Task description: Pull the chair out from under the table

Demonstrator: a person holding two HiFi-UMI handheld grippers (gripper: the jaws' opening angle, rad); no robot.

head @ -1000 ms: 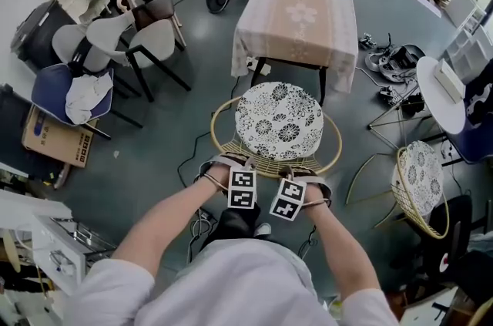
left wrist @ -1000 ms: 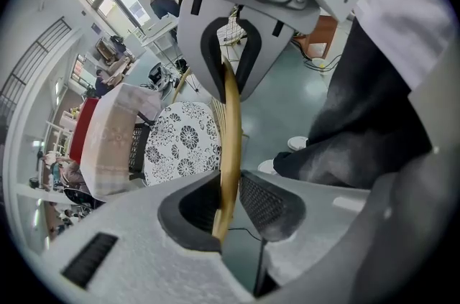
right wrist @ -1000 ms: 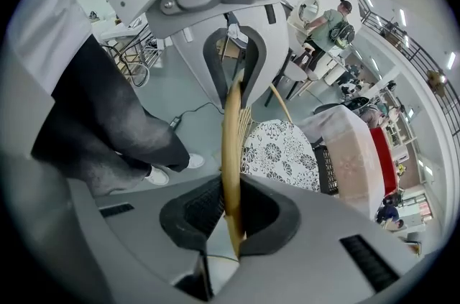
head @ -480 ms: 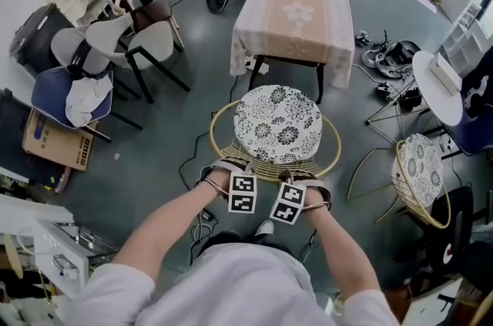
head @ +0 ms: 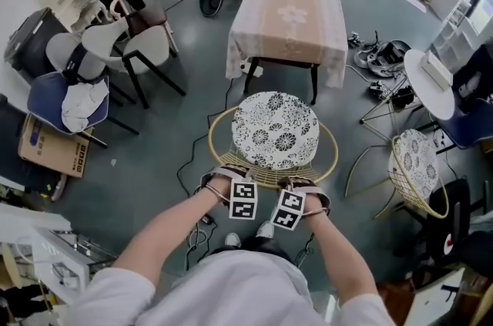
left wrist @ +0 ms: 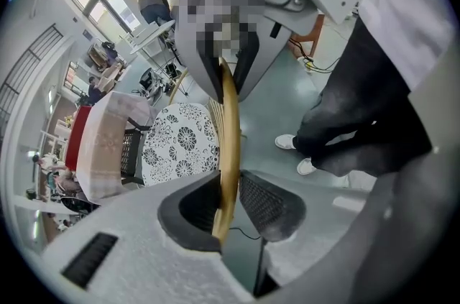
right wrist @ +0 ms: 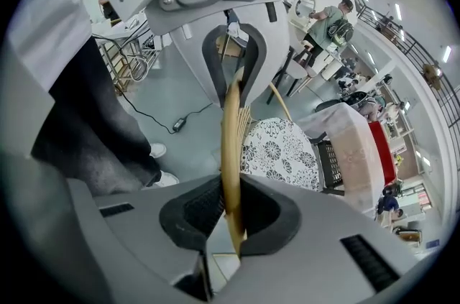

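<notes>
The left gripper (left wrist: 228, 198) and right gripper (right wrist: 231, 205) each clenched the rim (head: 266, 176) of the chair (head: 274, 130) side by side, so a pull would draw it squarely from the table (head: 285, 20)

No word, number or brand can be read anywhere. The cardboard box (head: 46, 149) on the floor at the left carries a row of dark printed marks along its side (too small to make out as letters). The cube (head: 243, 200) on the left gripper (left wrist: 228, 203) and the cube (head: 288, 210) on the right gripper (right wrist: 231, 213) bear black-and-white square patterns, which are no writing. The cloth on the near table (head: 286, 24) shows a pale flower figure, no lettering.
</notes>
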